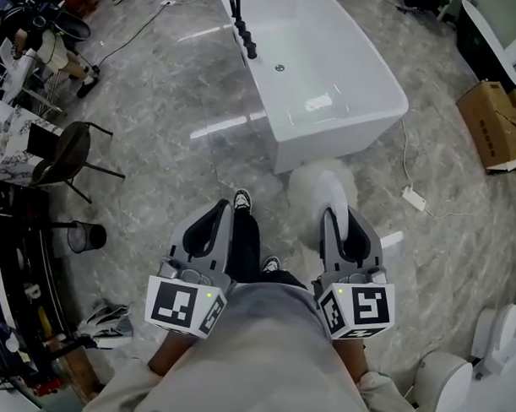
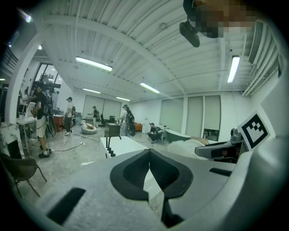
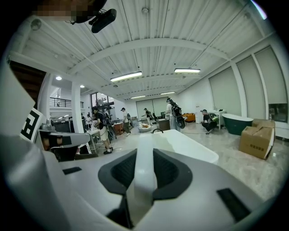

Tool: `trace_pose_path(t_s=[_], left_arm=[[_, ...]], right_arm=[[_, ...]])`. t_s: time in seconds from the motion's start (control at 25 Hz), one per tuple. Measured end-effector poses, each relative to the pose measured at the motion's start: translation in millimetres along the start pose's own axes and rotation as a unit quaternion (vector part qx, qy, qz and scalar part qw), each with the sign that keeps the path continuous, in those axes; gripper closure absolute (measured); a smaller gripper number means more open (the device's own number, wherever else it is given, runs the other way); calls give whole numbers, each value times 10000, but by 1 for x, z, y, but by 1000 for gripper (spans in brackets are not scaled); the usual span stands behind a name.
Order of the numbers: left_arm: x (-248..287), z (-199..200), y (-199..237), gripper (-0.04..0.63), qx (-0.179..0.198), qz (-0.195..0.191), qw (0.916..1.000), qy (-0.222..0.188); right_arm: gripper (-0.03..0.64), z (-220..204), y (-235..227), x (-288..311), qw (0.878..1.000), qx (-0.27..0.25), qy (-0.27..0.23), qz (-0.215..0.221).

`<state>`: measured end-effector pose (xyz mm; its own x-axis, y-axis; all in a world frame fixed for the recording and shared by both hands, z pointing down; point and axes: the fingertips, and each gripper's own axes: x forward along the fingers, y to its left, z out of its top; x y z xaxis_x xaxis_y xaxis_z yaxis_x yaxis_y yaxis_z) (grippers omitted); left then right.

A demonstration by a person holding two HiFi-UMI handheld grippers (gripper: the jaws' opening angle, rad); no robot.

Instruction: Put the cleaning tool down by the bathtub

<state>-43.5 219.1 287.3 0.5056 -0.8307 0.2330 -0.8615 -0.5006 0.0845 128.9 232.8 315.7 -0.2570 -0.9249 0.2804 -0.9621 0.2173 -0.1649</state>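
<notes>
Glossy grey marble floor (image 1: pixel 161 88); white bathtub (image 1: pixel 345 138); cardboard box (image 1: pixel 495 125) right.

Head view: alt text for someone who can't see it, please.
The right gripper holds a white fluffy-headed cleaning tool just short of a white rectangular bathtub on a grey marble-look floor. The left gripper is empty, jaws together.

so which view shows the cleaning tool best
Head view: the cleaning tool shows nearly whole, fluffy head beyond the right gripper. The right gripper view shows only its white handle between the jaws; the left gripper view, a bit of the fluffy head.
</notes>
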Motion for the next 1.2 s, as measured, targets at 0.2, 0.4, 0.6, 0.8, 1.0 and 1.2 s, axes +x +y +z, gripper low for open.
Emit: trace_pose_path(t_s=[0.2,0.4,0.6,0.8,1.0,1.2], left_arm=[[33,9,18,589,-47,-118,9999,8],[61,22,49,589,-41,-101,9999,38],[88,34,85,588,-20,-144,9999,41],[127,50,123,589,1,-319,9995,77],[165,64,159,588,34,-562,9984,81],[205,80,188,588,7,-787,9969,34]], right_arm=[[531,11,-8,35,10000,-1,40,-32],[531,27,-4,78,10000,22,38,5],[531,35,2,126,10000,64,70,-15],[531,51,6,173,9998,86,129,-141],[531,70,5,220,9993,144,66,-349],[531,92,0,260,9984,107,46,-557]])
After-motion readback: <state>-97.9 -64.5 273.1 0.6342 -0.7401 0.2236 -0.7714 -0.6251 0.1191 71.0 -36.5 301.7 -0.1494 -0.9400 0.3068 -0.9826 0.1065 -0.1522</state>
